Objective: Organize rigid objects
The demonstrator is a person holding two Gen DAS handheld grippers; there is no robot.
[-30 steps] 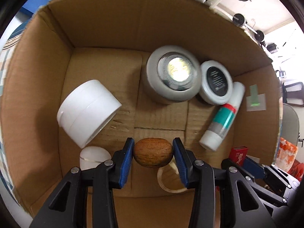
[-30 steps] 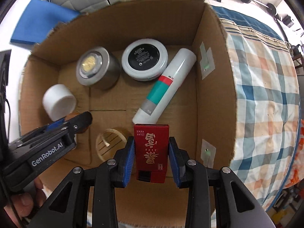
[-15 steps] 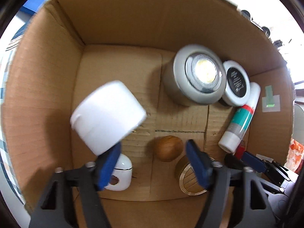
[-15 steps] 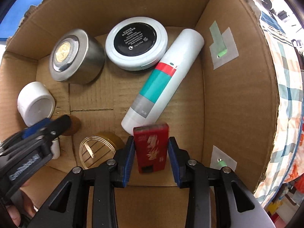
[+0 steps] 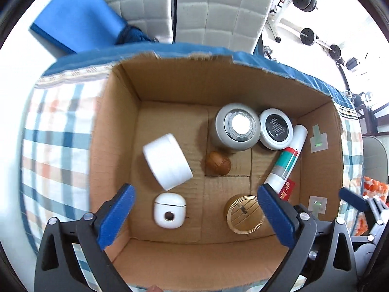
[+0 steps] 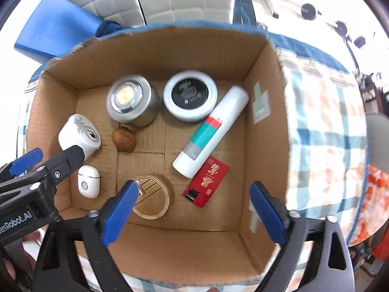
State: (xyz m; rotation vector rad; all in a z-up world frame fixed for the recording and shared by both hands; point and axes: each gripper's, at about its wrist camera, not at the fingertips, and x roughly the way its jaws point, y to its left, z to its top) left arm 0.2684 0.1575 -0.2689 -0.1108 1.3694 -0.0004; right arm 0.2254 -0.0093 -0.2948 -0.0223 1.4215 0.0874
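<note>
Both claws have let go and pulled up out of the cardboard box (image 5: 116,126) since a second ago. From the left wrist camera, the left gripper (image 5: 194,215) is hanging over the box with its blue fingers (image 5: 116,215) far apart, holding nothing. The brown nut (image 5: 218,163) it dropped is lying on the box floor, at 6 o'clock from the silver can (image 5: 237,126) and just beside it. The white jar (image 5: 167,160) is lying at 9 o'clock from the nut. From the right wrist camera, the right gripper (image 6: 192,213) is also hanging wide apart and holding nothing. The red box (image 6: 206,185) is lying flat on the floor, touching the white tube (image 6: 211,129) at its 5 o'clock. The gold lid (image 6: 152,197) is sitting at 9 o'clock from the red box.
</note>
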